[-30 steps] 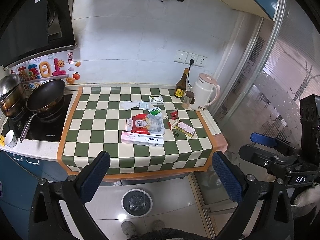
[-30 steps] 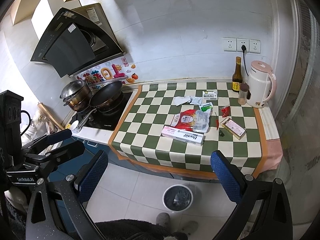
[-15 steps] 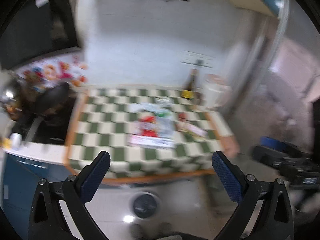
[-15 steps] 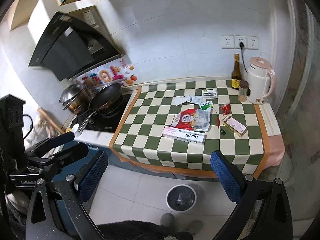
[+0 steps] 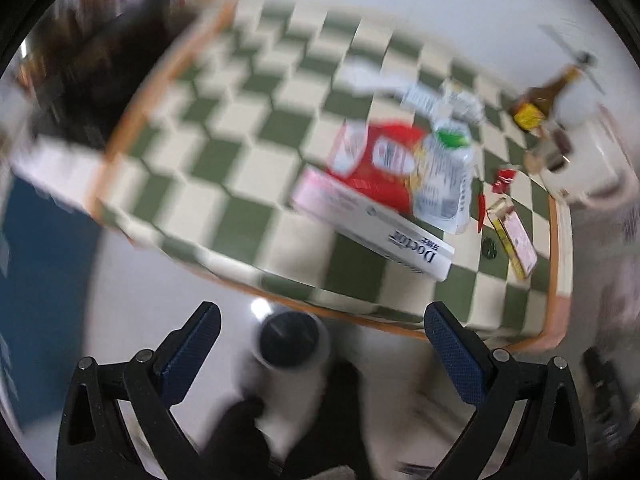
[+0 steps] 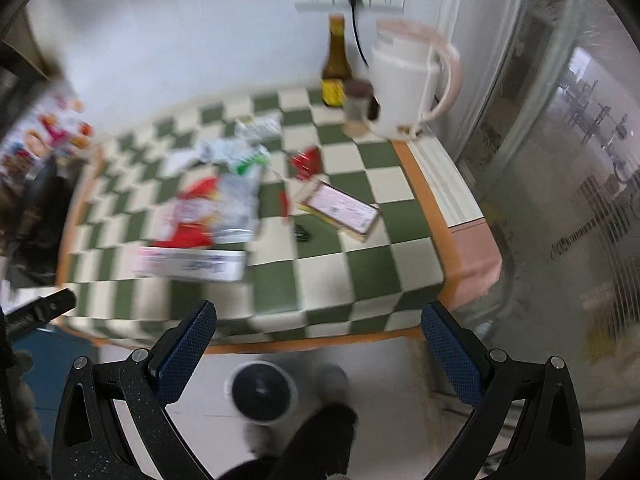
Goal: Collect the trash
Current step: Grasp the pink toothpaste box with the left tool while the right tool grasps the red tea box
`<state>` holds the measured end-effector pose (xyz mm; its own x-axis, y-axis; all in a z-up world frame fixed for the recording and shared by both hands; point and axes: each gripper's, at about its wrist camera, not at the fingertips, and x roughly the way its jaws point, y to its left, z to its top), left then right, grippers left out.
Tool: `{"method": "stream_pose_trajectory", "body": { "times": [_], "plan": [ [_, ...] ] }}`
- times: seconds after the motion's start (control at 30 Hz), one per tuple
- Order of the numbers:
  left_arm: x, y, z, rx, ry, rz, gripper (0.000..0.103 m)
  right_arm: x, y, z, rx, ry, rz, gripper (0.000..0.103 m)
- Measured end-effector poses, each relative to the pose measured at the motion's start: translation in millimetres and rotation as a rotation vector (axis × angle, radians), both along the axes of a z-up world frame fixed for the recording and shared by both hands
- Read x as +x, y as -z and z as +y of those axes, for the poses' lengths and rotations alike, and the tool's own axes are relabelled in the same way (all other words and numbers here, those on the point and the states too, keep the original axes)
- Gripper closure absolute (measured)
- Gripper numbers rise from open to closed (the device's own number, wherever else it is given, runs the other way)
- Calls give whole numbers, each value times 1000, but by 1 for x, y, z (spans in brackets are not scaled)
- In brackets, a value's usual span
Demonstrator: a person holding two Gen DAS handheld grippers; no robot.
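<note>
Both views smeared by motion; detail soft.

Left tongs (image 5: 318, 354): blue-padded fingers spread wide, nothing between them, low centre of frame over the floor. Right tongs (image 6: 318, 354): likewise spread and empty.

Trash lies on the green-and-white checked worktop (image 5: 240, 176), up-frame of both tongs. Long pink-and-white toothpaste box (image 5: 372, 226) sits nearest the worktop's front edge; in the left view its long axis runs diagonally, upper left to lower right. Red-and-clear plastic snack bag (image 5: 400, 168) is just behind it, touching. Small flat pink-and-yellow carton (image 6: 340, 210) lies right of centre in the right view, ahead of the right tongs.

Round white bin with dark liner (image 6: 262, 392) stands on the floor below the edge, between the tong fingers in both views.

Judgement: no piece picked yet; left side looks better placed for the box, right for the carton.
</note>
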<state>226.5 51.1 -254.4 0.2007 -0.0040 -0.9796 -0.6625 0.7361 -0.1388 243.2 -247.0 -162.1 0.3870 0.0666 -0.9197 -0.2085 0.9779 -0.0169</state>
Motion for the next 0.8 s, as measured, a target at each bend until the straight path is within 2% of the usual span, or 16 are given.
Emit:
{"method": "stream_pose_trajectory", "body": {
  "times": [0.07, 0.13, 0.27, 0.37, 0.4, 0.43, 0.47, 0.5, 0.57, 0.63, 0.7, 0.8],
  "plan": [
    [21, 35, 0, -141, -100, 28, 1, 35, 29, -1, -27, -23, 34, 1],
    [42, 62, -2, -231, -192, 54, 1, 78, 63, -2, -61, -46, 84, 2],
    [75, 99, -5, -319, -327, 89, 1, 146, 122, 1, -87, -110, 179, 2],
    [91, 123, 1, -370, -452, 102, 3, 178, 158, 10, -116, -164, 222, 2],
    [94, 130, 1, -384, -483, 98, 8, 184, 167, 13, -126, -182, 232, 2],
    [96, 134, 2, -392, -490, 99, 26, 190, 178, 17, -140, -204, 244, 2],
    [96, 139, 0, -391, -492, 121, 41, 197, 190, 22, -151, -235, 263, 2],
    [95, 138, -1, -381, -491, 111, 43, 202, 200, 27, -153, -261, 277, 2],
    [93, 131, -6, -318, -422, 123, 48, 208, 216, 34, -164, -317, 278, 2],
    [90, 124, -14, -251, -301, 156, 50, 209, 229, 37, -164, -344, 306, 2],
    [83, 116, -23, -135, -175, 212, 53, 207, 239, 37, -154, -354, 337, 17],
    [75, 113, -31, -39, -89, 240, 51, 199, 240, 34, -144, -351, 316, 23]
  ]
}}
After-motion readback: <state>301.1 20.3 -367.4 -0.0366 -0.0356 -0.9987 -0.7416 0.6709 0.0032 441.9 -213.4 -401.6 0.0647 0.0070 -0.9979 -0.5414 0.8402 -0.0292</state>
